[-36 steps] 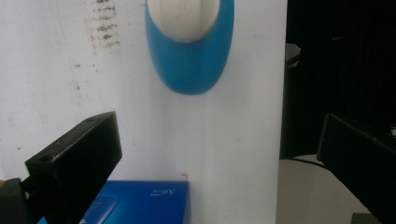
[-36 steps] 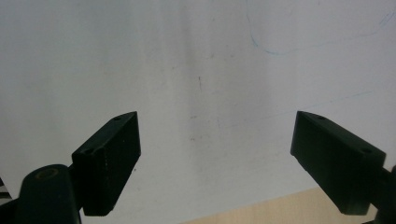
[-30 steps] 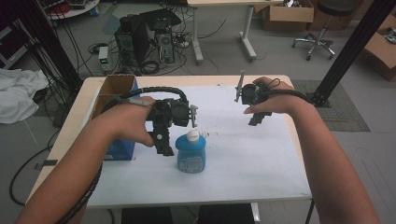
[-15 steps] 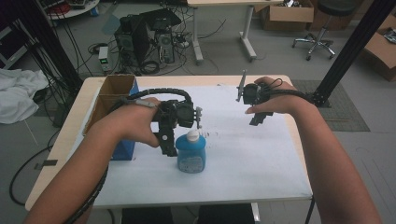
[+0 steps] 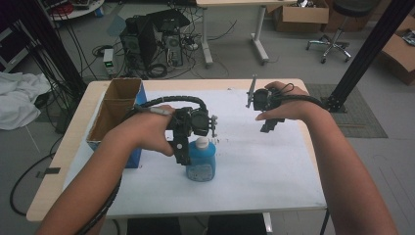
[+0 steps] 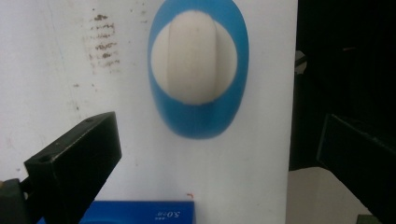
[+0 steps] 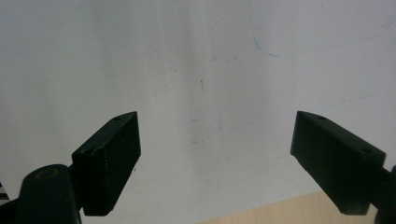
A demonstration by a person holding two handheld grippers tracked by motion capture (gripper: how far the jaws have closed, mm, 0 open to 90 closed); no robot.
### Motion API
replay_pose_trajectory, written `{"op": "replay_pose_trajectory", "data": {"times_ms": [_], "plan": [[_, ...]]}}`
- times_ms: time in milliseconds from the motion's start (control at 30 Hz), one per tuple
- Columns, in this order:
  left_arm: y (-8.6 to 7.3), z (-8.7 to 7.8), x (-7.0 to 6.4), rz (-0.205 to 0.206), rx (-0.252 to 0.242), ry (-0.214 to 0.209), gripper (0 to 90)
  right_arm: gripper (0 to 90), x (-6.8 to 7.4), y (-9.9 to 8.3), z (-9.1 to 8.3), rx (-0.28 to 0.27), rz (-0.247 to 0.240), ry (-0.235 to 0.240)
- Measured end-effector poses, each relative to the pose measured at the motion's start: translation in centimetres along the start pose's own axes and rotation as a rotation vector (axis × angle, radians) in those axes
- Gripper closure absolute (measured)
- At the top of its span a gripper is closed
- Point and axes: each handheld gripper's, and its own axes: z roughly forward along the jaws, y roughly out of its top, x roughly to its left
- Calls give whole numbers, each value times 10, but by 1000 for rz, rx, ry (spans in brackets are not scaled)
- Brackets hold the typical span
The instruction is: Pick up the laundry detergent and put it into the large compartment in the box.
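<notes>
Bottle (image 5: pixel 200 159) stands upright on the white tabletop (image 5: pixel 254 161), blue with a white cap, just beside the cardboard box (image 5: pixel 113 112). Your left gripper (image 5: pixel 188 147) hovers right above it with its jaws spread wide, the cap between them but untouched. Your right gripper (image 5: pixel 266 125) hangs well apart over bare tabletop, jaws released too.

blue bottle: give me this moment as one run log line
left hand-held gripper: open, above blue bottle | bottle: upright on table, white cap on | right hand-held gripper: open, over bare table
</notes>
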Motion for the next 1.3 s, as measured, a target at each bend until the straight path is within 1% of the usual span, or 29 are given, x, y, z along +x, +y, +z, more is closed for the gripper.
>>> {"op": "replay_pose_trajectory", "data": {"times_ms": [133, 333, 467, 667, 700, 733, 833, 900, 1000, 1300], "plan": [[5, 7, 2, 4, 7, -1, 2, 160, 0, 1, 0, 1, -5, -1], [10, 16, 5, 2, -1, -11, 2, 160, 0, 1, 1, 0, -6, 1], [13, 21, 5, 6, -3, -7, 2, 160, 0, 0, 2, 0, -3, 1], [17, 28, 6, 10, 7, -1, 2, 160, 0, 1, 3, 0, -4, 2], [17, 30, 6, 9, 1, -2, 2, 160, 1, 1, 3, -1, -3, 3], [18, 31, 6, 10, 9, -4, 2, 160, 1, 1, 4, -1, -5, 5], [19, 35, 6, 12, 10, -8, 3, 161, 1, 2, 4, 3, -8, 3], [20, 37, 6, 14, 17, -4, 2, 160, 1, 2, 4, 3, -7, 1], [21, 39, 5, 16, 12, -2, 3, 161, 2, 2, 4, 2, -6, 1], [26, 46, 4, 31, 35, 4, 4, 160, 2, 2, 5, 1, -6, 1]]}}
